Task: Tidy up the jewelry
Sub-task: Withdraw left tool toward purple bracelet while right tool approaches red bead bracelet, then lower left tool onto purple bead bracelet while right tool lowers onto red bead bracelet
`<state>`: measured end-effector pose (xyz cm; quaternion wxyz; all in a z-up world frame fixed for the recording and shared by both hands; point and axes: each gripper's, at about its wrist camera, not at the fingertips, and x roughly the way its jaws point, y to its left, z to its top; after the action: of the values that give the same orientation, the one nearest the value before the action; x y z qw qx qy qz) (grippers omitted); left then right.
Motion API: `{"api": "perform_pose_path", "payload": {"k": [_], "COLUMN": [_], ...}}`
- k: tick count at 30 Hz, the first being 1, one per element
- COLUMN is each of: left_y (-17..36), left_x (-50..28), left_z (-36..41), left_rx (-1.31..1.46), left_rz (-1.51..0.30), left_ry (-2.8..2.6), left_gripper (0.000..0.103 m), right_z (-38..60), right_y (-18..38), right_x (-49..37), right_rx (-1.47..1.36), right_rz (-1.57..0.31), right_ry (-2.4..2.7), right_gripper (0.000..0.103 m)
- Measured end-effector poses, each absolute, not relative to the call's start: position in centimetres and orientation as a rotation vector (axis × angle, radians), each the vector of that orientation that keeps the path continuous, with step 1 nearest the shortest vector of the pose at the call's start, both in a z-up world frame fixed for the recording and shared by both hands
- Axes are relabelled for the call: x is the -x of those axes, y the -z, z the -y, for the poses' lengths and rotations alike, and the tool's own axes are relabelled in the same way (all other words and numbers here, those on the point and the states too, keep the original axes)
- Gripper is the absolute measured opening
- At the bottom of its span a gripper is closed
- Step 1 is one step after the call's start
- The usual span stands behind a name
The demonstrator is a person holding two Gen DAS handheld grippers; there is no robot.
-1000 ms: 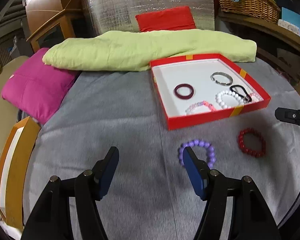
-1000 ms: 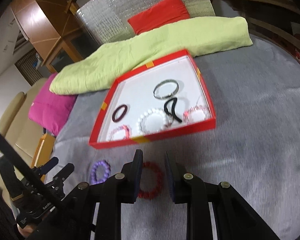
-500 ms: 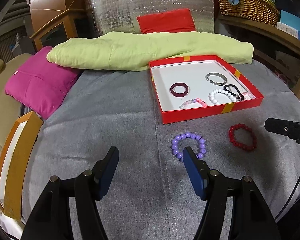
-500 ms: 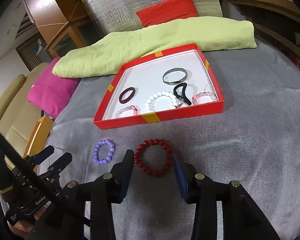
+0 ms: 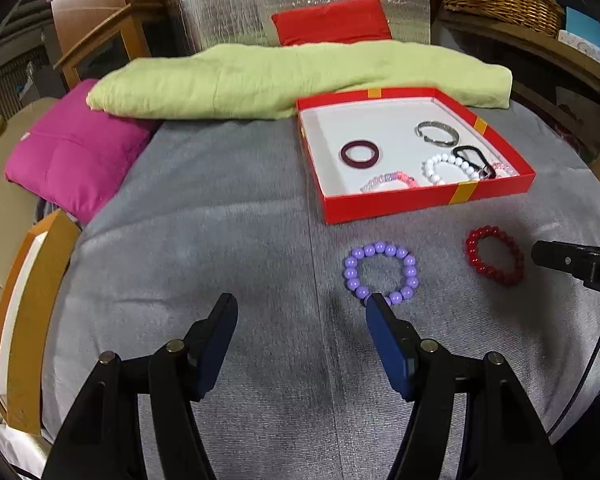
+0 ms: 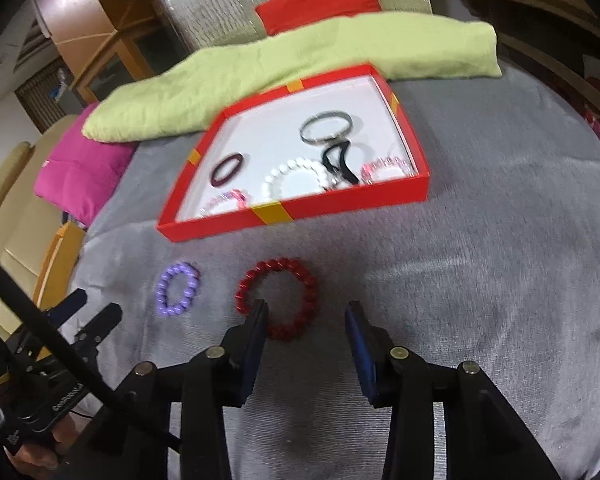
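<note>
covering surface: grey cloth (image 5: 228,216); green blanket (image 5: 284,76) behind; both tongs apart, right tongs (image 6: 306,312) just narrowing, empty.

A matt grey woven cloth (image 5: 228,208) is covering the counter. The red cardboard tray (image 5: 420,198) is showing a smooth white paper lining. Glossy purple plastic beads (image 5: 380,272) and shiny red beads (image 5: 494,256) are catching light, as is a polished metal bangle (image 5: 437,133).
</note>
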<state>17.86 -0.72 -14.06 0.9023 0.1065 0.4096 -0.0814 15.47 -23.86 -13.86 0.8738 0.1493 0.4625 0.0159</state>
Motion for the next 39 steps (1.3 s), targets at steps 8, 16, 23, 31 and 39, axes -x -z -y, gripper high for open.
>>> {"api": "perform_pose_path", "payload": {"k": [8, 16, 23, 31, 39], "left_y": [14.8, 15.1, 15.5, 15.5, 16.5], "left_x": [-18.8, -19.3, -19.7, -19.5, -20.6], "left_z": [0.5, 1.1, 2.1, 2.7, 3.4], "left_rx": [-0.177, -0.138, -0.14, -0.185, -0.199], "left_rz": [-0.89, -0.902, -0.908, -0.886, -0.928], "left_ry": [0.183, 0.223, 0.242, 0.234, 0.249], "left_gripper": [0.068, 0.068, 0.068, 0.066, 0.058], "right_z": [23.3, 21.7, 20.7, 23.0, 23.7], "right_y": [14.9, 15.9, 15.8, 15.1, 15.5], "right_x": [-16.2, -16.8, -16.7, -16.1, -16.7], "right_rx": [-0.27, -0.184, -0.107, -0.145, -0.22], "right_rz": [-0.98, -0.979, -0.97, -0.989, -1.027], "right_ry": [-0.023, -0.013, 0.001, 0.047, 0.02], "right_gripper": [0.023, 0.017, 0.013, 0.012, 0.021]}}
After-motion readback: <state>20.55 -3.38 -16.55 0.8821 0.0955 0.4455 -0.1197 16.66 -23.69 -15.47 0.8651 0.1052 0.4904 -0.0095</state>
